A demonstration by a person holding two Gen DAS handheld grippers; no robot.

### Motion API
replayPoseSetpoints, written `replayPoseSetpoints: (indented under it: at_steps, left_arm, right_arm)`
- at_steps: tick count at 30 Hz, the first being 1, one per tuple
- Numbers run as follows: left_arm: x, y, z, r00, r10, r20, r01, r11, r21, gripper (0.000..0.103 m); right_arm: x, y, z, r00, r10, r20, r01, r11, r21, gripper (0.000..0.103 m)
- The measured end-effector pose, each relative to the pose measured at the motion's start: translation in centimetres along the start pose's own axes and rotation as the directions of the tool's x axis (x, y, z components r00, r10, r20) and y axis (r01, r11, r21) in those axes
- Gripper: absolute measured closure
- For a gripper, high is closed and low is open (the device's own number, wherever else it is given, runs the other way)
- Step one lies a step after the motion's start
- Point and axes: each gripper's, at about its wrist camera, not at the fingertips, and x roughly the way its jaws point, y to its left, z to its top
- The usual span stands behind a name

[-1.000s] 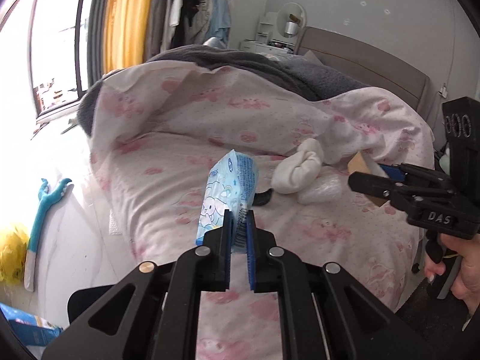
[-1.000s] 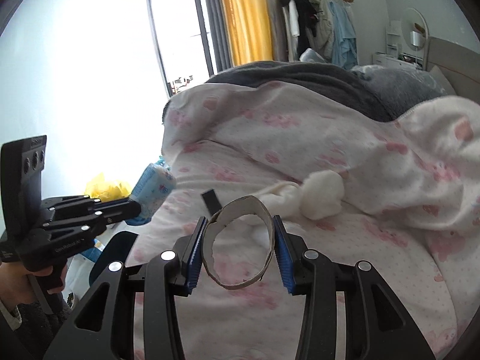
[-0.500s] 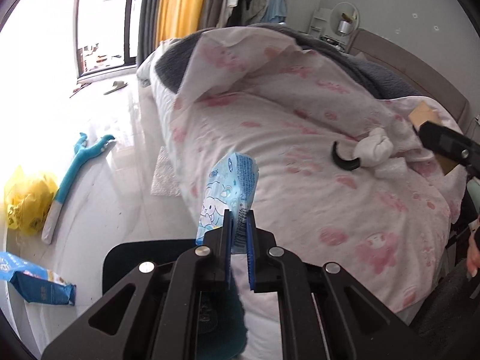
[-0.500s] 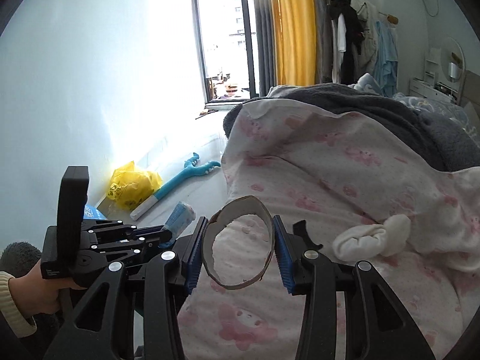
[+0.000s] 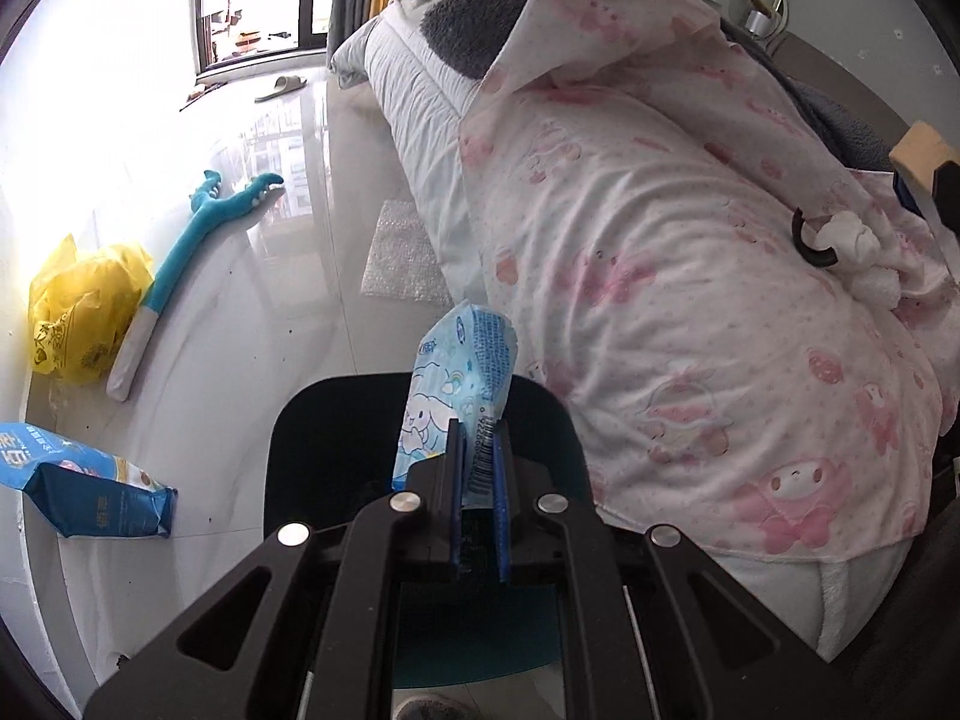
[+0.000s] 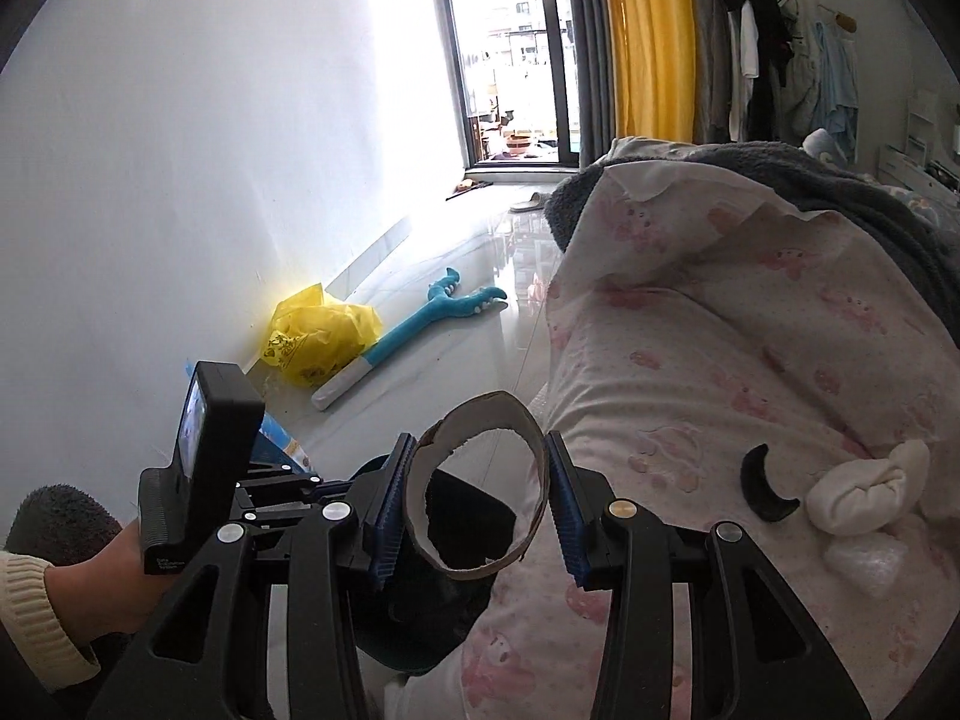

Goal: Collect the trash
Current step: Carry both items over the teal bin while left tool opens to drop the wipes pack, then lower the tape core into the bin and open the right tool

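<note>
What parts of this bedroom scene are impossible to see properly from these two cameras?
- Black bin, left wrist view: its inside is dark and blocked by the left tool and the blue tissue pack it grips.
- Right tool, left wrist view: cut off by the picture's edge.
- Blue bag, right wrist view: mostly behind the left tool.
- Cardboard ring, right wrist view: it and the right tool cover the bin.
</note>
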Motion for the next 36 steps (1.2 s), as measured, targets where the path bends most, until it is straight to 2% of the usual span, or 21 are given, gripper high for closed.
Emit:
replayPoseSetpoints:
  at_steps: [7, 16, 19, 21, 22, 26, 29, 36]
  left_arm:
    - [1.6, 2.4, -1.7, 0.996, 0.007, -0.093, -0.009, 1.0, -0.025, 0.093]
    - [3.7, 4.9, -4.6, 0.974, 0.001, -0.228, -0.009, 0.999, -0.034, 0.092]
    - [3.8, 5.9, -5.3, 0.967, -0.008, -0.255, -0.008, 0.998, -0.059, 0.088]
    - [3.4, 6.4, -5.5, 0.969, -0.01, -0.245, -0.007, 0.998, -0.07, 0.058]
    - [3.1, 6.6, -5.5, 0.972, -0.004, -0.236, -0.012, 0.997, -0.07, 0.053]
    - [1.6, 7.4, -5.4, 0.983, 0.001, -0.182, -0.017, 0.996, -0.088, 0.046]
    - [0.4, 8.2, -5.1, 0.992, 0.006, -0.13, -0.02, 0.994, -0.109, 0.036]
    - [-2.3, 9.6, -4.6, 0.999, 0.028, -0.022, -0.031, 0.988, -0.153, 0.023]
  right_arm:
    - [3.5, 2.4, -0.3, 0.997, 0.034, -0.072, -0.035, 0.999, -0.005, 0.06]
    - [8.3, 4.4, -0.7, 0.982, 0.059, -0.178, -0.059, 0.998, 0.006, 0.06]
    - [9.5, 5.1, -1.0, 0.976, 0.058, -0.212, -0.06, 0.998, -0.004, 0.06]
    - [10.2, 5.6, -1.3, 0.971, 0.056, -0.233, -0.059, 0.998, -0.009, 0.06]
    - [10.6, 5.8, -1.4, 0.968, 0.054, -0.245, -0.059, 0.998, -0.01, 0.06]
    - [12.2, 6.7, -1.8, 0.955, 0.049, -0.292, -0.058, 0.998, -0.022, 0.06]
    - [13.3, 7.2, -2.3, 0.946, 0.052, -0.321, -0.061, 0.998, -0.02, 0.06]
    - [15.9, 7.4, -3.7, 0.92, 0.042, -0.39, -0.05, 0.999, -0.012, 0.06]
